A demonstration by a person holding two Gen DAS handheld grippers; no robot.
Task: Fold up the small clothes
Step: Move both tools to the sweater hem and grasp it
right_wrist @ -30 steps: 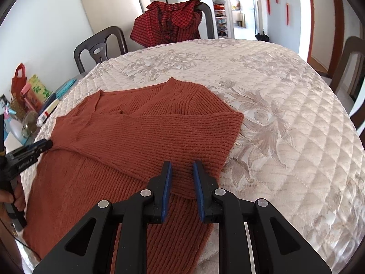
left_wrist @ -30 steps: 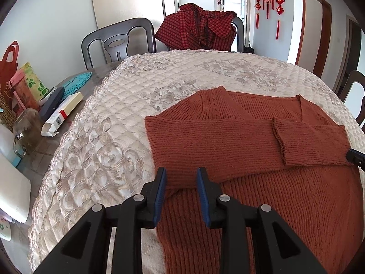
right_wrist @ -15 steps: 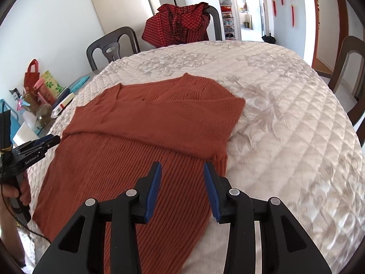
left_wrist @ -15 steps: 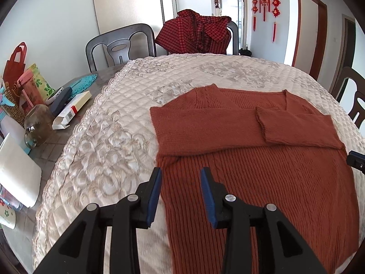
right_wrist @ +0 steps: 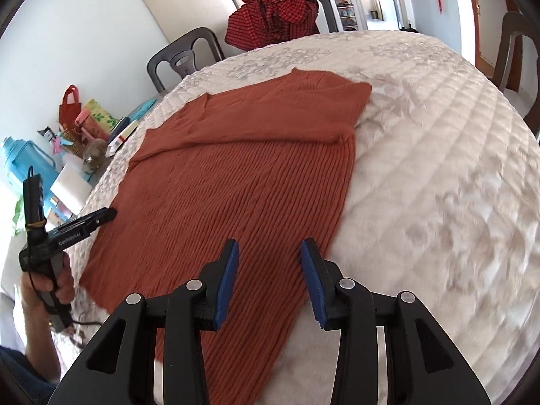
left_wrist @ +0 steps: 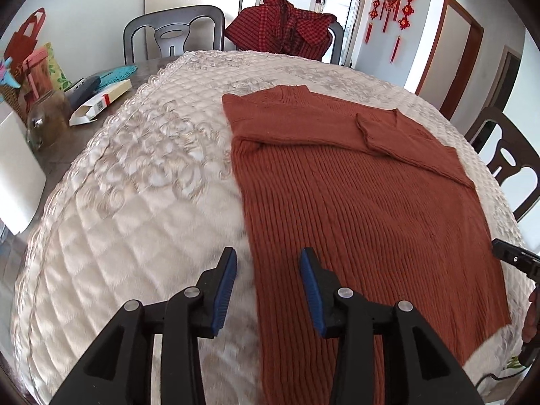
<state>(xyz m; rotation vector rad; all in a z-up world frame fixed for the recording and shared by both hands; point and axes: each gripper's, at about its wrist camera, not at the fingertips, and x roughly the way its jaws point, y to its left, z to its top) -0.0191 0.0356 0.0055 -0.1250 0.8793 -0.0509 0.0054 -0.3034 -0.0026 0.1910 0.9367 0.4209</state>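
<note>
Left wrist view: sweater (left_wrist: 354,195) is lying flat mid-frame on the quilted table cover (left_wrist: 135,185), sleeves folded across its chest.
Left gripper (left_wrist: 266,270): jaws are opening, hovering over the sweater's left edge, gripping nothing.
Right gripper (right_wrist: 270,263): jaws are sitting apart above the sweater's lower right, nothing pinched.
</note>
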